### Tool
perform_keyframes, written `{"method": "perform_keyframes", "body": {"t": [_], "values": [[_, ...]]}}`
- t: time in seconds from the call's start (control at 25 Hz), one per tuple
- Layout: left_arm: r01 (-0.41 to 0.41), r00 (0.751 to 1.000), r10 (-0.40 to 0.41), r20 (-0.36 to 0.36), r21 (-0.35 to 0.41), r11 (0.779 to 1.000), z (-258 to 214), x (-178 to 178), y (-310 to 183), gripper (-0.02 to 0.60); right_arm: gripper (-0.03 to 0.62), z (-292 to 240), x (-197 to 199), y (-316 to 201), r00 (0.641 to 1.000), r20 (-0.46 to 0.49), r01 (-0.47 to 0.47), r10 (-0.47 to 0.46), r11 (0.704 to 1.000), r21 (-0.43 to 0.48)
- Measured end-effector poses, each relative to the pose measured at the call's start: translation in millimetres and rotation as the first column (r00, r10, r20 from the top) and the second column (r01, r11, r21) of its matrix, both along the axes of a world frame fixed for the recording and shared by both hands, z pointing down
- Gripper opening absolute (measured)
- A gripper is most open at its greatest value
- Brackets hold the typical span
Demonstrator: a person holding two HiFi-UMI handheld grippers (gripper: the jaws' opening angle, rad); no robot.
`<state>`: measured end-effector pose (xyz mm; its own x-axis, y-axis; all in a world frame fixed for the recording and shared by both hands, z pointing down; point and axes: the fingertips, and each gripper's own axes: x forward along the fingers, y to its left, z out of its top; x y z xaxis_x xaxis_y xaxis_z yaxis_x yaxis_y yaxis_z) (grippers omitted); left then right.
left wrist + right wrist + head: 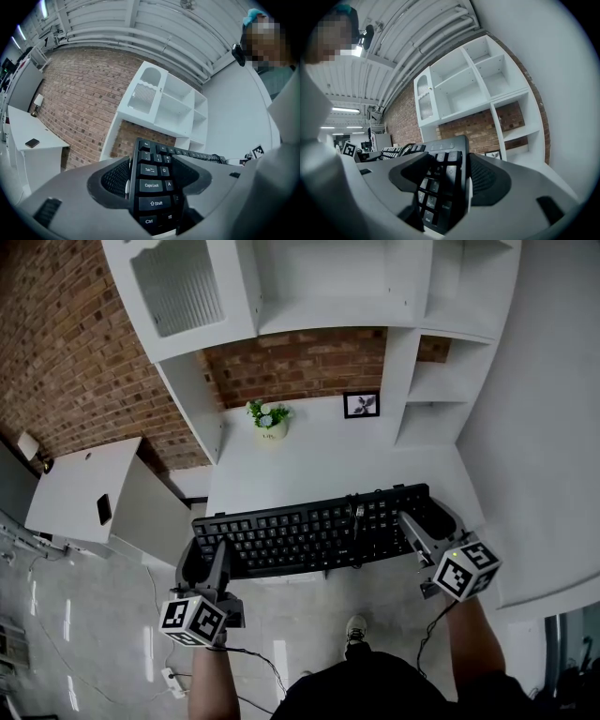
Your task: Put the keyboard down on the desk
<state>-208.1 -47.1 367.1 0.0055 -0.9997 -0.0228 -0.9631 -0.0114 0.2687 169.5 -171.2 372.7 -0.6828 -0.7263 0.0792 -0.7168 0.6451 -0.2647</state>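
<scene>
A black keyboard hangs lengthwise above the front edge of the white desk, held at both ends. My left gripper is shut on its left end; the left gripper view has the Tab, Caps Lock and Shift keys of the keyboard between the jaws. My right gripper is shut on its right end, where the numeric pad of the keyboard sits clamped between the jaws. A dark cable crosses the keys near the middle.
A small potted plant and a framed picture stand at the back of the desk. White shelving rises over it against a brick wall. A white side table with a dark phone stands left. Cables lie on the floor.
</scene>
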Motion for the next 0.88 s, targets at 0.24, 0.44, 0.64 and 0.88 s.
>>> {"method": "perform_keyframes", "body": {"t": [0.24, 0.44, 0.64, 0.88], "values": [[0.019, 1.0, -0.019, 0.004, 0.003, 1.0, -14, 14, -32, 0.299, 0.278, -15, 10, -39, 1.0, 0.001, 0.02, -0.02, 1.0, 0.01], [0.043, 0.999, -0.043, 0.007, -0.004, 0.999, -24, 24, -51, 0.299, 0.278, -20, 18, -67, 0.999, 0.01, 0.04, -0.04, 0.999, 0.013], [0.061, 0.998, -0.061, 0.016, 0.001, 0.998, -28, 31, -66, 0.299, 0.278, -22, 22, -88, 0.998, 0.019, 0.061, -0.062, 0.998, 0.015], [0.086, 0.996, -0.086, 0.02, -0.019, 0.996, -18, 5, -108, 0.299, 0.278, -9, -7, -139, 0.996, 0.023, 0.085, -0.085, 0.996, -0.001]]}}
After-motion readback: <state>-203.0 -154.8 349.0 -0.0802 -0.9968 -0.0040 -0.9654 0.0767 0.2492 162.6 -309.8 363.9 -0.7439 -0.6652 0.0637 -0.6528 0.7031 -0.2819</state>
